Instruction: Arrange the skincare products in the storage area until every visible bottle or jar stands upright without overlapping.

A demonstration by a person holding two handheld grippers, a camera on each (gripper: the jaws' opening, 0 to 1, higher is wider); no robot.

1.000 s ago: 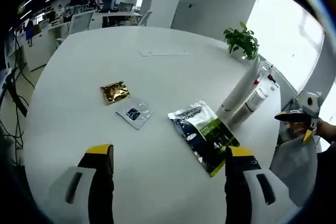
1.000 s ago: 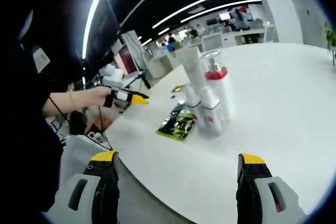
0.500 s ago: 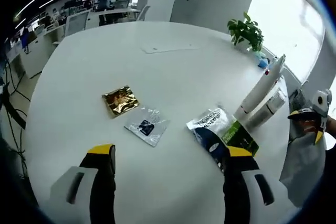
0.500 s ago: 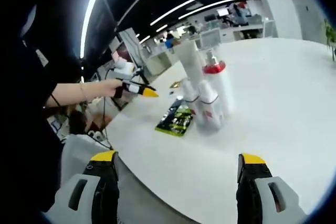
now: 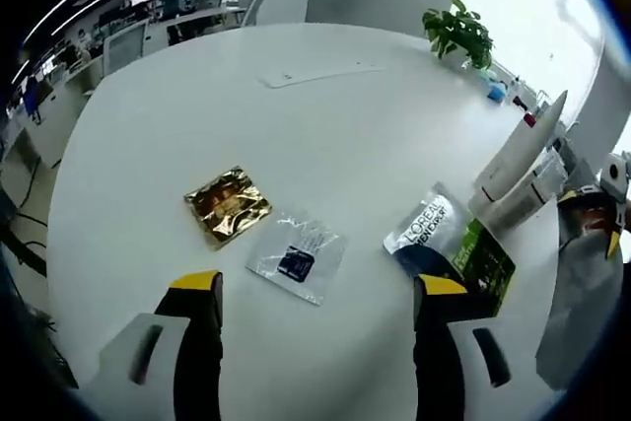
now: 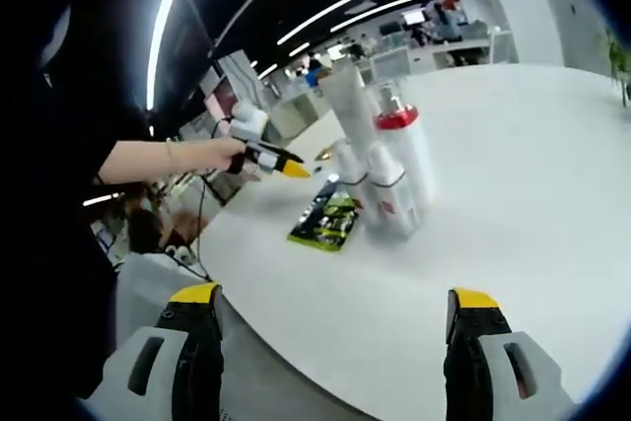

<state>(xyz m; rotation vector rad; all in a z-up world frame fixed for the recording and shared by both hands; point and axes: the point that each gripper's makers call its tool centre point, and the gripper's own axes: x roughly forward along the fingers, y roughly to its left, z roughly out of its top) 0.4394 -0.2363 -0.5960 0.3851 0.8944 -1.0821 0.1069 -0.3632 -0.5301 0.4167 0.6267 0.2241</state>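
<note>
- The left tongs (image 5: 311, 293) hang wide and empty over the round white worktop (image 5: 325, 135) — they have eased forward since a second ago, so the crinkled gold foil sachet (image 5: 228, 204) and the clear plastic sachet with a dark label (image 5: 297, 258) now lie just ahead of them.
- The cluster of upright white bottles (image 6: 380, 170) stands beside the green-and-black pouch (image 6: 324, 222).
- The right tongs (image 6: 330, 327) hover wide, empty, well short of the bottles.
- Judgement: the bottles look upright already; the flat sachets seem the next concern.
</note>
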